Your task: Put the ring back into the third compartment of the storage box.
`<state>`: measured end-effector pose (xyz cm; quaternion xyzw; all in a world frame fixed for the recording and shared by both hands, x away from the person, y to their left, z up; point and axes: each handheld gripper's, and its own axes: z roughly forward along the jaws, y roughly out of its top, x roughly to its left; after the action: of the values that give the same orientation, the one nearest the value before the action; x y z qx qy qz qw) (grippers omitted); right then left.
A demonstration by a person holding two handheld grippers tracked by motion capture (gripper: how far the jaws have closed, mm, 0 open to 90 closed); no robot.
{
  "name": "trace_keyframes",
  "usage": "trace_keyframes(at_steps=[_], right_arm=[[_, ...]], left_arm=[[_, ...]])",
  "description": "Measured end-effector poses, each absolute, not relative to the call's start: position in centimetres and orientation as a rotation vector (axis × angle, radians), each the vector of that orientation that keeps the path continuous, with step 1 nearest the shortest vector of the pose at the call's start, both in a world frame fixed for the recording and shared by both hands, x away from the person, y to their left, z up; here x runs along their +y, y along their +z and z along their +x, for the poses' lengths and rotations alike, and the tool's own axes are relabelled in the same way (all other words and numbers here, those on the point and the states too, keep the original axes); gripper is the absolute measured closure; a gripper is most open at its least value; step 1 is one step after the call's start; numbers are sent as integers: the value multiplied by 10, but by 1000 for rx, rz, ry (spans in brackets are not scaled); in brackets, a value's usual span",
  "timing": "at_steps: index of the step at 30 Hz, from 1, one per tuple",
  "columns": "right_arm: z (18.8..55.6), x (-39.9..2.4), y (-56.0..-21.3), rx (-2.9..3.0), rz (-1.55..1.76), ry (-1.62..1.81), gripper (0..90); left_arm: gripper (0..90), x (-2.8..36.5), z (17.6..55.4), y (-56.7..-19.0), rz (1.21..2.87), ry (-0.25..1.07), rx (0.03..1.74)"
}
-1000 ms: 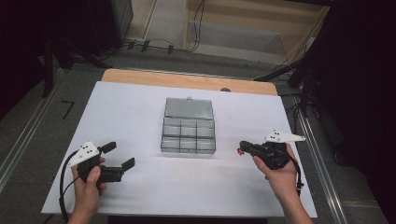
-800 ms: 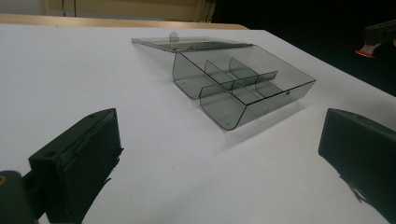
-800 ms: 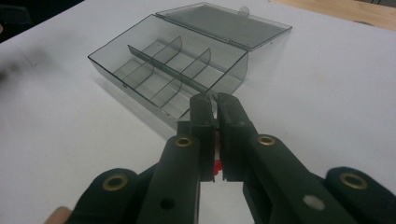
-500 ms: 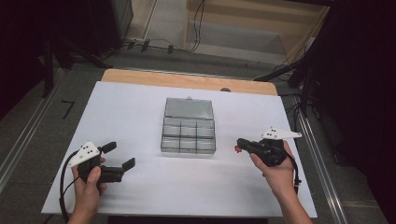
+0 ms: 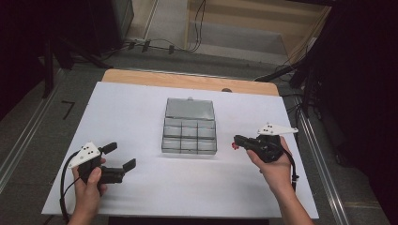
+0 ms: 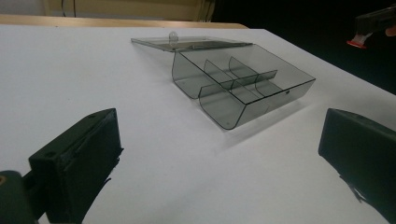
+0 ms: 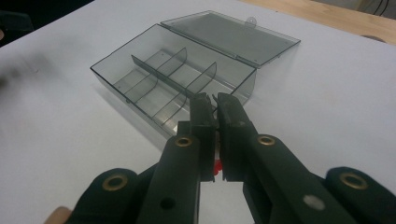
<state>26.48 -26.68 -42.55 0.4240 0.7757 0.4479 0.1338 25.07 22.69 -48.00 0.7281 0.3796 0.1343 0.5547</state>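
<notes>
The right claw [image 7: 215, 100] is pressed together on a small red piece [image 7: 217, 166], mostly hidden between the jaws. The left claw [image 5: 118, 157] stands spread and holds nothing. Farther off, mid-counter [image 5: 141, 108], the clear box [image 5: 189, 135] lies open, its compartments apparently empty.
</notes>
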Motion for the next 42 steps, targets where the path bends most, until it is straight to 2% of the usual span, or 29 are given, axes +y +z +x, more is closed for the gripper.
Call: trace_keyframes(at_steps=[42], right_arm=[[309, -230, -411, 2246, 1225, 1344, 840]], left_arm=[[0, 225, 248, -478, 1713, 321, 883]])
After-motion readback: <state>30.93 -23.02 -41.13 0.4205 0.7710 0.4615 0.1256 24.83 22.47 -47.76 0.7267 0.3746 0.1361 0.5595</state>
